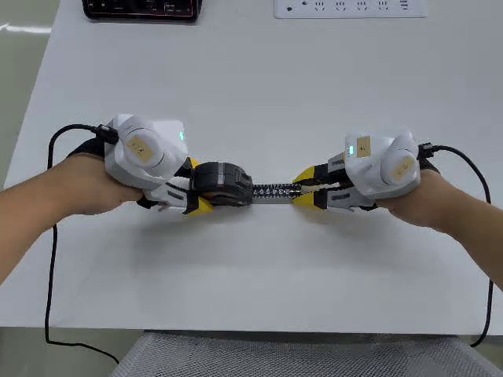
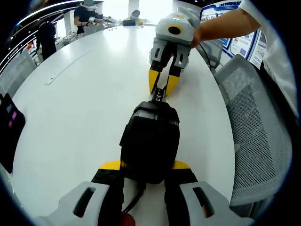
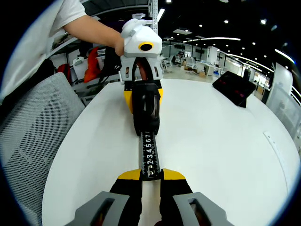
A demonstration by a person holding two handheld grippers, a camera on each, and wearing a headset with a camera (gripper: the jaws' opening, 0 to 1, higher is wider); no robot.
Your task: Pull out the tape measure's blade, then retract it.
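Left claw (image 1: 196,186) grips tape measure (image 1: 222,184), right claw (image 1: 302,187) its blade (image 1: 275,191).

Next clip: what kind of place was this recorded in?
Probably an open-plan office or lab: a long white table with a power strip, a mesh office chair, and ceiling spotlights over more desks behind.

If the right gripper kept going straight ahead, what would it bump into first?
Probably the black tape measure case, straight along the numbered blade the right gripper is shut on; the left gripper holds that case.
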